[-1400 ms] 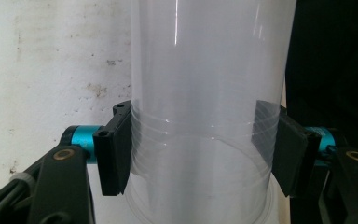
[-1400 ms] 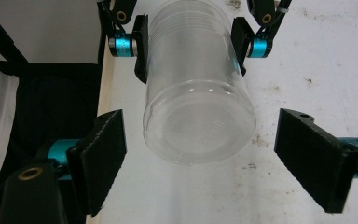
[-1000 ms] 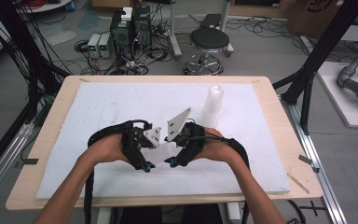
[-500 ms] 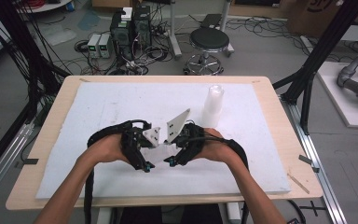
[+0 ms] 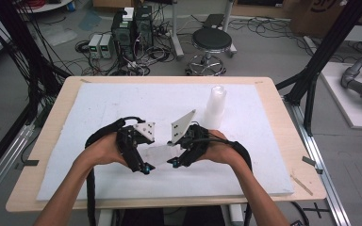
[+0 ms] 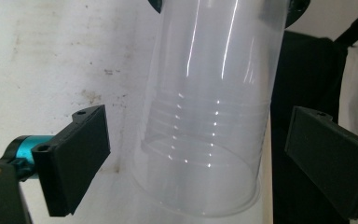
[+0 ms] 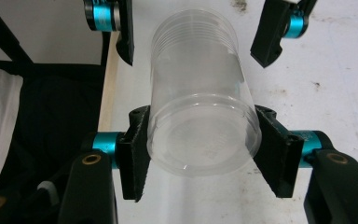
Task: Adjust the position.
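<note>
A clear plastic cup (image 7: 200, 116), with nothing in it, is held level between the two grippers near the front edge of the white worktop (image 5: 99, 101). The right gripper (image 7: 200, 149) clamps its base end. The left gripper (image 6: 200, 163), closed a second ago, has just been opening; its jaws now flank the cup's open end without touching.

A stack of clear cups (image 5: 215, 107) stands toward the back right corner.

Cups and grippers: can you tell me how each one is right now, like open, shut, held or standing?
Clear cup: lying level, clamped near its base by the right gripper.
Right gripper: shut on the clear cup.
Left gripper: jaws just opened, pads apart from the cup between them.
Stack of cups: standing upright on the white mat, untouched.
</note>
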A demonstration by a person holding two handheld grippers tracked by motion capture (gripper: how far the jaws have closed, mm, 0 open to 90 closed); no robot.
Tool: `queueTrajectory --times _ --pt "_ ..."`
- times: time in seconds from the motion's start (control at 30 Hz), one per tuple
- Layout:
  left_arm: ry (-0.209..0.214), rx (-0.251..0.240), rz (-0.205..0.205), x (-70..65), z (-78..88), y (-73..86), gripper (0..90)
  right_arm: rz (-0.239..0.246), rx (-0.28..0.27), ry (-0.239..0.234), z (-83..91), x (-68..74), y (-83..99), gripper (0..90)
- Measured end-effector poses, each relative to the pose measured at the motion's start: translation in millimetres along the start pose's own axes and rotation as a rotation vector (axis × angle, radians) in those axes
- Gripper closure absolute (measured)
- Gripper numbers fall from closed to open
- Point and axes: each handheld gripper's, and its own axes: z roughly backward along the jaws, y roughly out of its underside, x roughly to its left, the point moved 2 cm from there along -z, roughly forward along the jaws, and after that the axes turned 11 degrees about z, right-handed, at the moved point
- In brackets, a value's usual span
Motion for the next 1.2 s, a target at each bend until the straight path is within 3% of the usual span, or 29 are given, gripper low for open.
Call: queueTrajectory --times 0.07,0.17,0.27,0.4,0.53,0.83,0.97,1.2 --pt "-0.007 -0.106 0.020 1.0 6.4 6.5 6.5 -0.013 -0.027 0.009 3.8 0.3 3.4 42.4" --pt "-0.001 -0.306 0.036 1.9 15.7 19.4 6.4 -0.037 -0.112 0.039 12.0 1.1 11.8 42.4" --pt "-0.005 -0.456 0.041 1.4 21.4 32.0 6.4 -0.054 -0.196 0.068 17.9 3.0 20.9 42.4" --pt "0.027 -0.617 0.053 1.4 23.4 45.6 6.4 -0.082 -0.306 0.119 23.2 7.1 33.3 42.4" --pt "0.036 -0.686 0.067 2.1 18.1 55.8 6.4 -0.102 -0.419 0.141 23.3 11.9 43.6 42.3" --pt "0.104 -0.812 0.079 2.2 5.1 68.5 6.4 -0.115 -0.594 0.123 13.0 20.7 63.8 42.3" --pt "0.110 -0.824 0.085 1.9 -0.2 69.8 6.4 -0.112 -0.659 0.114 12.6 20.9 69.1 42.3" --pt "0.129 -0.819 0.078 -0.1 -7.8 64.6 6.4 -0.117 -0.671 0.111 11.6 20.9 70.7 42.3"
